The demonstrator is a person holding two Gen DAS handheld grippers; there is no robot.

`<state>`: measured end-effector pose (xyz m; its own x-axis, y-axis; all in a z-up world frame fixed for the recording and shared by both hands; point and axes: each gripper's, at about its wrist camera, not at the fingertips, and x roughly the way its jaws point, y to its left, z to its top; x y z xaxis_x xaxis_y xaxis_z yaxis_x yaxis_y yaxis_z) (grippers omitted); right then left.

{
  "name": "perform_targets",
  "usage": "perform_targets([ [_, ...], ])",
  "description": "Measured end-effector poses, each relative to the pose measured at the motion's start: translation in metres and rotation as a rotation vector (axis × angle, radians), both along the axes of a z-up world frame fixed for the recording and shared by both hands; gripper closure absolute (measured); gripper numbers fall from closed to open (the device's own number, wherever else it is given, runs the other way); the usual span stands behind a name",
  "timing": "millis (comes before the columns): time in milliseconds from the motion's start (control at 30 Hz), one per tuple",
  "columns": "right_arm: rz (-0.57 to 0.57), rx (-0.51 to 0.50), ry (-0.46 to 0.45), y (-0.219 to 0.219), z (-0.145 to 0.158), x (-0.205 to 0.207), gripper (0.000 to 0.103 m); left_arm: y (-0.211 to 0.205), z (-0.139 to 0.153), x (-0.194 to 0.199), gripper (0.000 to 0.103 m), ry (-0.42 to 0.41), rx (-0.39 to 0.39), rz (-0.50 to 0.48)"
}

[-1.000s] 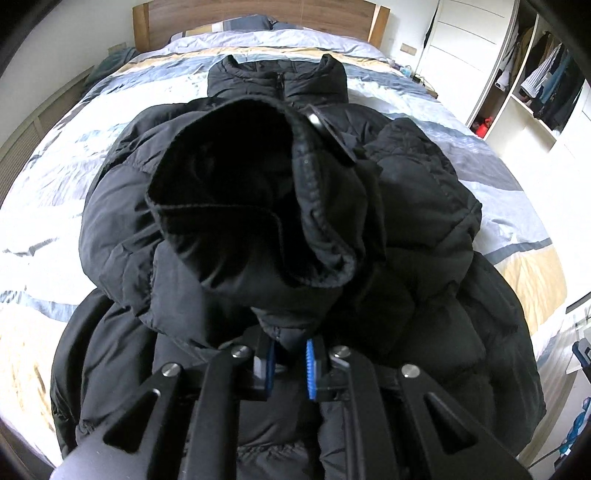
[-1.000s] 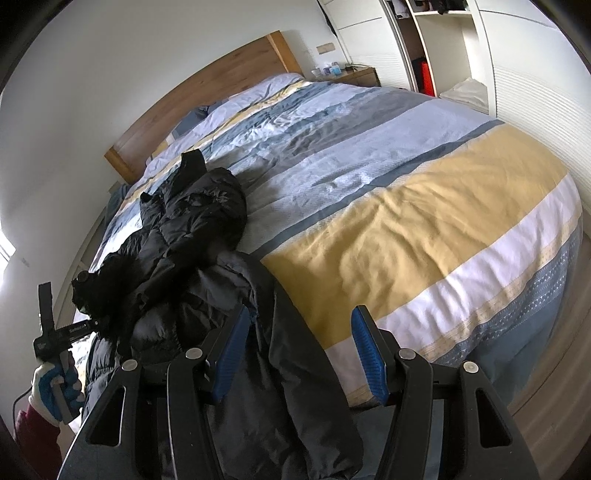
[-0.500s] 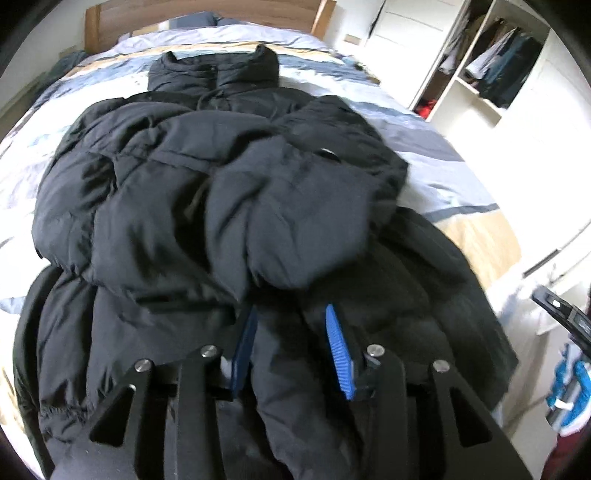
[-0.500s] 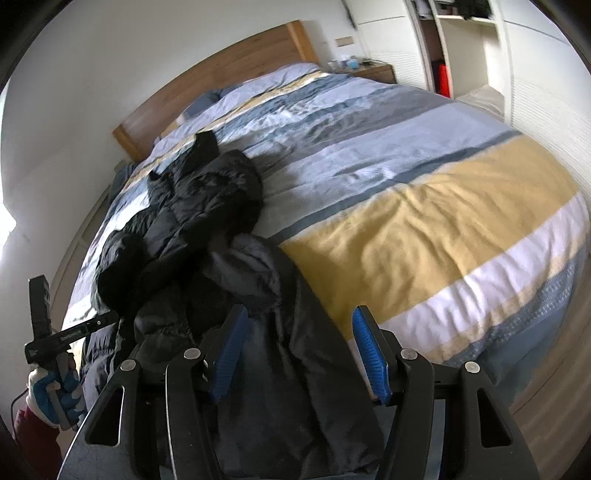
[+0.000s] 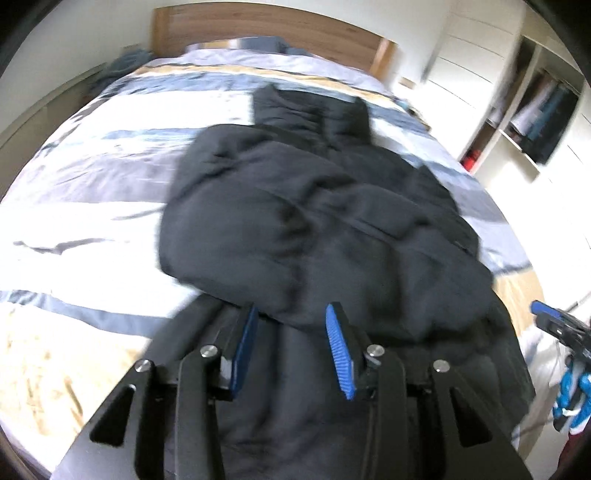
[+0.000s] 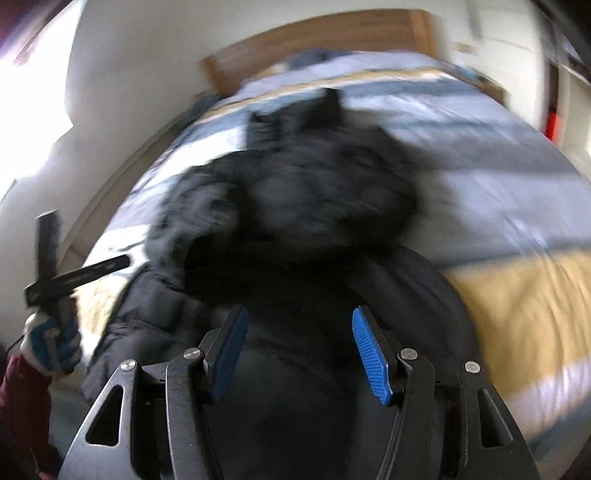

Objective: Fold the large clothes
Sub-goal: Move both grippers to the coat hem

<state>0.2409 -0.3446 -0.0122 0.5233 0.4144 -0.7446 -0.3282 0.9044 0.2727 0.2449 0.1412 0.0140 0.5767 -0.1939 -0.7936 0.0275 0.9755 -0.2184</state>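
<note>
Jacket [image 5: 317,229] lies lengthwise on bed [image 5: 92,166], collar toward headboard [image 5: 258,26]; left claw [image 5: 291,347] and right claw [image 6: 299,350] gape wide, empty

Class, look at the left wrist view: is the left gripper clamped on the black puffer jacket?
No, the left gripper stands open, its blue pads apart above the black puffer jacket.

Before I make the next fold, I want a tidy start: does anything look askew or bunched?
Yes. The black puffer jacket lies lumpy on the striped duvet: a folded-in sleeve is heaped across the body, not flat. Its hem spills toward the bed's edge. Both grippers are open, holding nothing.
</note>
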Motion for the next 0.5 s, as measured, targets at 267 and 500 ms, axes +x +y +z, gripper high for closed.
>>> perform_targets([
  [267,0.26,0.006,-0.068,0.118,0.023,0.053,0.044,0.04,-0.007,0.048,0.066,-0.003,0.003,0.064],
  [500,0.332,-0.059,0.016,0.154,-0.028,0.088,0.044,0.042,-0.045,0.085,0.066,0.054,-0.003,0.066],
])
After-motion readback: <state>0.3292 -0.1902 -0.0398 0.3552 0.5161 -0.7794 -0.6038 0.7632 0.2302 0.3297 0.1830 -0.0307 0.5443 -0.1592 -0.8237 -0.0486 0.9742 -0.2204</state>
